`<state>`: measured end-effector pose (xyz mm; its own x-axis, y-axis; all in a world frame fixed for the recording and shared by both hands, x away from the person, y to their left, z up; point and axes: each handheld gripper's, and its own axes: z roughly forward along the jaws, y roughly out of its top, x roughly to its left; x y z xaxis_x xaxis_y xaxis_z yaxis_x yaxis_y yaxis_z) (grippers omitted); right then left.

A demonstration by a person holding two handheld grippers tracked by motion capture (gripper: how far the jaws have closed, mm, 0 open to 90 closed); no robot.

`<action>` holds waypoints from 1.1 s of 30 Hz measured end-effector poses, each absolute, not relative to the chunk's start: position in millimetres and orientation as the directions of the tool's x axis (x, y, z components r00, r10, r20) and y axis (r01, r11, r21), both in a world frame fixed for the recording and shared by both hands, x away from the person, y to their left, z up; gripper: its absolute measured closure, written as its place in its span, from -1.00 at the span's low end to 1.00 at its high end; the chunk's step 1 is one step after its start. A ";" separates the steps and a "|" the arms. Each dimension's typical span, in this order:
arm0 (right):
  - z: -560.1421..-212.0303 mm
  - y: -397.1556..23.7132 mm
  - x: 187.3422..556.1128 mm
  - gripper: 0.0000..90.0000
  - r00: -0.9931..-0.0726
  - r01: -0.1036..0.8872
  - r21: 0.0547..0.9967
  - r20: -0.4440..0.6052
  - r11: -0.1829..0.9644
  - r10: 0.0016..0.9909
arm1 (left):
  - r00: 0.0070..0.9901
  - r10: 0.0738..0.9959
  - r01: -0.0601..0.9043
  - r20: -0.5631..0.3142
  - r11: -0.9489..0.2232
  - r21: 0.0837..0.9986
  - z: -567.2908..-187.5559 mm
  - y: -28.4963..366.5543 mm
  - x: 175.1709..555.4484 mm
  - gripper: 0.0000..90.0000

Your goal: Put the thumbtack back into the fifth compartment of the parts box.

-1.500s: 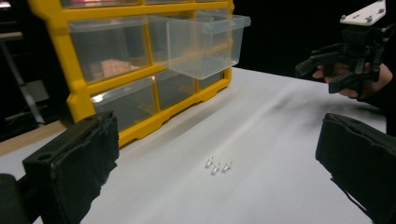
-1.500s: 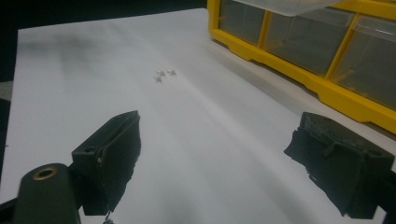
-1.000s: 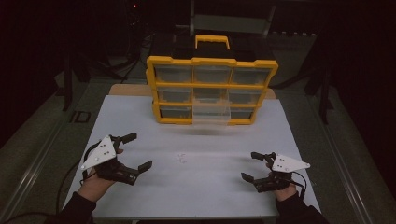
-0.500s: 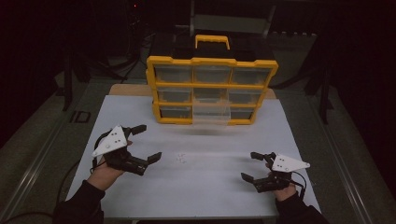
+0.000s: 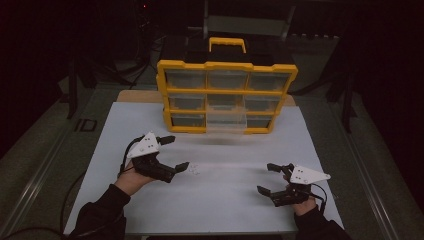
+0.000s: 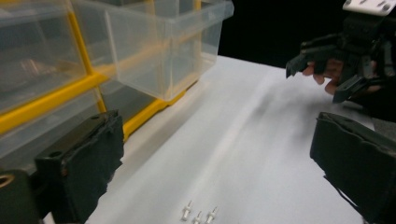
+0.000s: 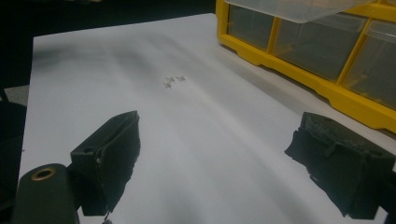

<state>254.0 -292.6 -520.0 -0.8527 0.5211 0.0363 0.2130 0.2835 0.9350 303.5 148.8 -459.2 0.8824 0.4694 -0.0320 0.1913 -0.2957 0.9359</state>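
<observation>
We take the yellow organizer (image 5: 227, 95) at the far side of the white sheet (image 5: 215, 195) as our landmark. Its bottom middle drawer (image 5: 226, 123), clear plastic, is pulled out toward the person; the other drawers sit flush in the frame.

In front of that open drawer, well apart from it and a little toward the person's left, lie the small white pegs (image 5: 194, 169). In the left gripper view we count three of them (image 6: 198, 215), lying close together on the bare sheet; they are tiny and we cannot say for sure what kind of part they are. The right gripper view shows the same cluster (image 7: 172, 80) farther off, with the organizer's yellow base beyond it.

The left gripper (image 5: 172, 151) hovers just beside the pegs, on the organizer's front left side. Its jaws stand wide apart and hold nothing, with the pegs near the lower jaw's tip.

The right gripper (image 5: 272, 179) sits off the organizer's front right corner, nearer the person and well apart from the pegs. Its jaws are also spread wide and empty.
</observation>
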 end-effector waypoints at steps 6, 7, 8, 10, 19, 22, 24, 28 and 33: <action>-520.5 -292.6 254.4 -0.69 -0.852 0.212 0.935 0.035 0.283 0.522 | 0.884 0.467 0.207 -0.033 -0.325 0.923 -474.2 140.9 311.7 -0.71; -520.6 -292.5 254.4 -0.69 -0.852 0.213 0.935 0.036 0.283 0.522 | 0.885 0.464 0.212 -0.041 -0.324 0.922 -476.7 140.2 313.1 -0.69; -520.8 -292.5 254.5 -0.69 -0.853 0.213 0.935 0.036 0.283 0.521 | 0.885 0.463 0.216 -0.042 -0.329 0.919 -479.2 139.6 314.4 -0.67; -520.9 -292.5 254.4 -0.69 -0.853 0.214 0.935 0.038 0.282 0.521 | 0.882 0.469 0.222 -0.041 -0.338 0.915 -484.0 138.0 316.8 -0.60; -521.9 -292.1 254.6 -0.69 -0.854 0.217 0.932 0.038 0.289 0.520 | 0.888 0.451 0.271 -0.087 -0.362 0.892 -500.5 131.8 328.5 -0.36; -522.7 -291.9 255.1 -0.69 -0.854 0.217 0.932 0.037 0.291 0.519 | 0.885 0.452 0.308 -0.113 -0.386 0.870 -505.3 130.3 332.9 -0.26; -522.8 -291.9 255.1 -0.69 -0.854 0.217 0.932 0.037 0.291 0.518 | 0.884 0.450 0.324 -0.126 -0.397 0.859 -508.9 129.8 335.0 -0.20; -522.6 -292.6 255.1 -0.69 -0.854 0.217 0.932 0.037 0.290 0.519 | 0.881 0.453 0.349 -0.140 -0.418 0.839 -517.0 128.2 338.7 -0.09; -523.0 -292.6 255.4 -0.69 -0.853 0.218 0.930 0.035 0.295 0.521 | 0.878 0.455 0.365 -0.149 -0.435 0.823 -525.7 126.3 342.3 0.07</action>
